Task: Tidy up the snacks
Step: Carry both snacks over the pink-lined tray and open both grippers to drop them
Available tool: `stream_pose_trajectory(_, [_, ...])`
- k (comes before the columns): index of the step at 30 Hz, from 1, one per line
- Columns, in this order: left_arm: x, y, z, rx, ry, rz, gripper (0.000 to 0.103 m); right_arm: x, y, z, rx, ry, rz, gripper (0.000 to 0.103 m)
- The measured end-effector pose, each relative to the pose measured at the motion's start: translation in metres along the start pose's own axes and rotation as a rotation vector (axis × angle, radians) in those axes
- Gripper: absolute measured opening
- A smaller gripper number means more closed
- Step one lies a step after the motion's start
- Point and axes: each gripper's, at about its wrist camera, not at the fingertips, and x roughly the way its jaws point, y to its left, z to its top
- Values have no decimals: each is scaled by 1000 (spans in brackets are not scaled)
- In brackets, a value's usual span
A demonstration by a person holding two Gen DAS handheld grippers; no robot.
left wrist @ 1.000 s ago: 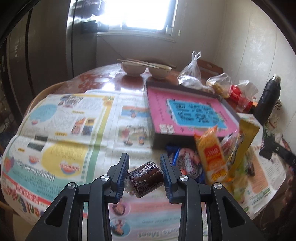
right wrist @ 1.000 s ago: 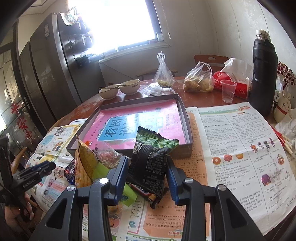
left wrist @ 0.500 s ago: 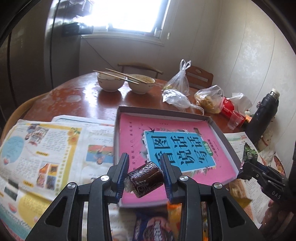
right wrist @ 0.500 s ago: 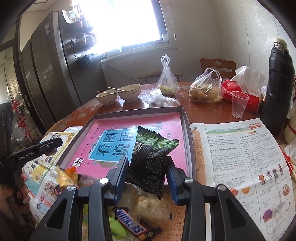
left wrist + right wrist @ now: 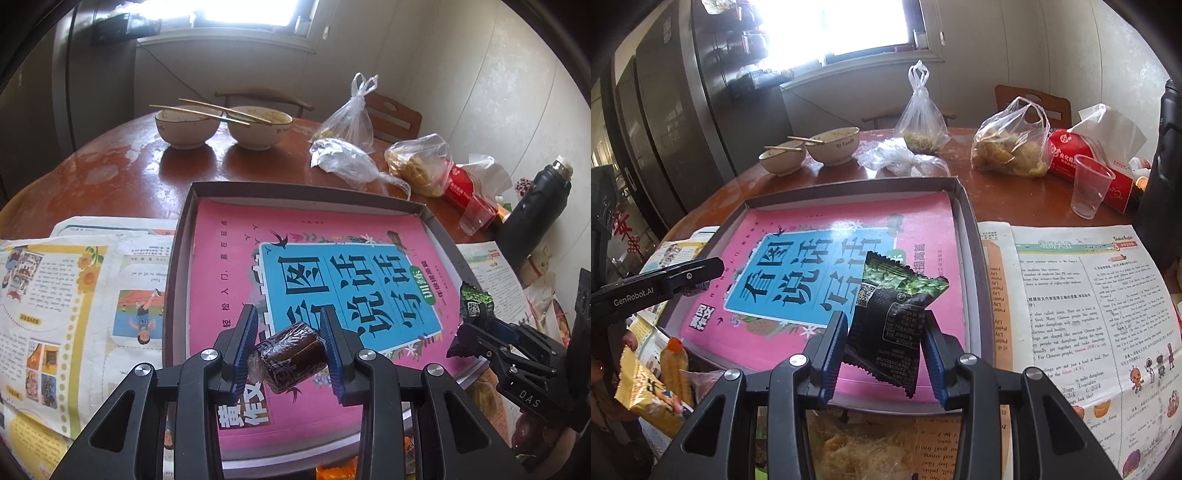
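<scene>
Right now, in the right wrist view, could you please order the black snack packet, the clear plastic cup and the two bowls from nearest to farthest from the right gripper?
1. Black snack packet, held in the right gripper.
2. Clear plastic cup, right, past the newspaper.
3. Two bowls, far left, beyond the tray.

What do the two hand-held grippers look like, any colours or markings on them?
Both hand-held grippers, left and right, are matte black, with ribbed blue pads on the fingers and silver screw heads. White lettering shows on each: "GenRobot.AI" on the left, "DAS" on the right. No cables visible.
</scene>
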Motion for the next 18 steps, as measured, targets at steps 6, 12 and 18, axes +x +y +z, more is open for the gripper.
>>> stream_pose_trajectory(6, [8,-2,-2,17,26,3,36,6,-1,-2,3,20,-5,41])
stream_pose_trajectory(12, [10,0,-2,17,32,8,37,7,-5,-1,27,33,-4,41])
stream_pose_trajectory(18, [4,-1,-2,22,17,11,37,7,-7,-1,40,34,-8,41])
